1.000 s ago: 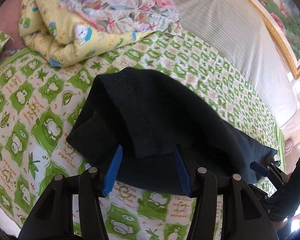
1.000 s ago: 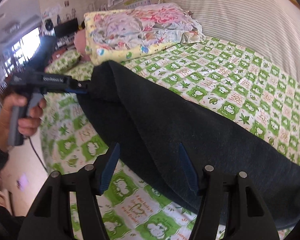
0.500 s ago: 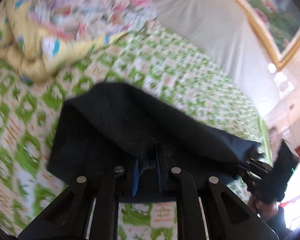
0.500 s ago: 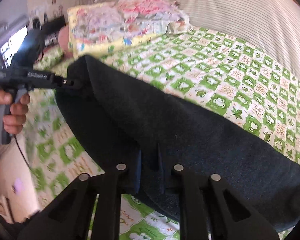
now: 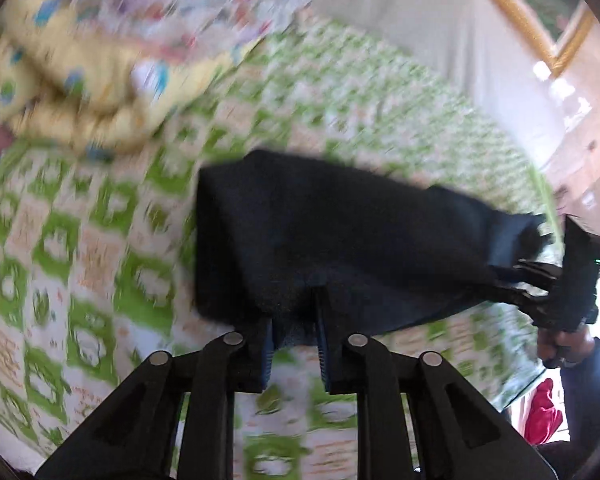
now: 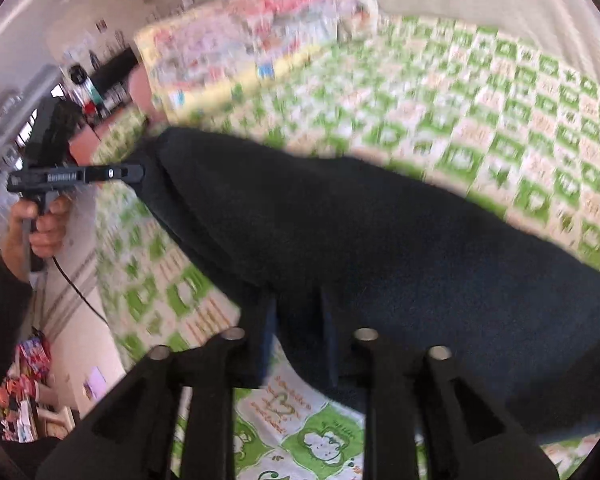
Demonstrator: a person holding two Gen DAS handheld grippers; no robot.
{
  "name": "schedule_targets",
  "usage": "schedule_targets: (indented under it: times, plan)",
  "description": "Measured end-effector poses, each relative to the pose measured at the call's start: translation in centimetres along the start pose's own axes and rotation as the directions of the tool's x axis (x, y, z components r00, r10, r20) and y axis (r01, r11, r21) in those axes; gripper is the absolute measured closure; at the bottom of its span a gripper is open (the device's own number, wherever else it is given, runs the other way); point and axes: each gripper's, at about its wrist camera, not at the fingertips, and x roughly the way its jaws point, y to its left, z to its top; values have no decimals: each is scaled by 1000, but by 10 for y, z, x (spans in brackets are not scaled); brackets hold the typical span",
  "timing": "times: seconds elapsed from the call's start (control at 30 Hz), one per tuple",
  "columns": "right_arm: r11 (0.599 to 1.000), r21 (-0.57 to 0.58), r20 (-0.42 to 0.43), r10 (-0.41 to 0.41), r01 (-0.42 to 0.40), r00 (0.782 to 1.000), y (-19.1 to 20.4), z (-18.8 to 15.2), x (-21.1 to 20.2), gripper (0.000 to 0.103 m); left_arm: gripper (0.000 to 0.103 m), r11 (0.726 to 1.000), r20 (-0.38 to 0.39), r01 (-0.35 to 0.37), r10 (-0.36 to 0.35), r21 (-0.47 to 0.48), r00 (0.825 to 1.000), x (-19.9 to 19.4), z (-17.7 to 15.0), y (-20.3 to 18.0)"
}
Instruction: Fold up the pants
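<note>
Pants (image 5: 340,232): dark navy, partly folded, stretched between the two hand-held grippers and lifted a little over the bed; in the left wrist view the far left end shows a squared fold, and the cloth narrows toward the right.
Pants, right wrist view (image 6: 380,248): the dark cloth runs from the far left corner down across the near right of the frame, over the bedsheet.
Left hand-held gripper (image 5: 296,320): its blue-padded fingers (image 5: 322,344) stand close together with the near hem of the pants bunched between them; the jaws are easing apart, yet the cloth is pinched. In the right wrist view it is seen from the side at far left (image 6: 134,172), its tip at the corner of the pants, held by a hand (image 6: 40,220) with a cable hanging below.
Right hand-held gripper (image 6: 298,320): narrow gap, a fold of the pants' near edge between the fingers; the jaws are opening, cloth caught there. In the left wrist view it shows at the right edge (image 5: 516,272), gripping the narrow end of the pants.
Bed: covered by a green and white checked bedsheet (image 5: 60,240) with cartoon prints.
Quilt (image 5: 80,60): yellow, folded, at the far left of the bed, blurred.
Picture frame (image 5: 540,28): gilt, on the far right wall.
</note>
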Motion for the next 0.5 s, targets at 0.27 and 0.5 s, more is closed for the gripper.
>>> schedule_targets:
  times: [0.27,0.5]
  plan:
    - [998,57,55,31,-34,998,-7,-16,-20,51,66,1000,89,-25,26,-8,996,-38,-13,-16]
    - [982,186,162,-52,22,985,-47,-35,-70,51,61,997,117,56,-63,61,991,-43,0,-70]
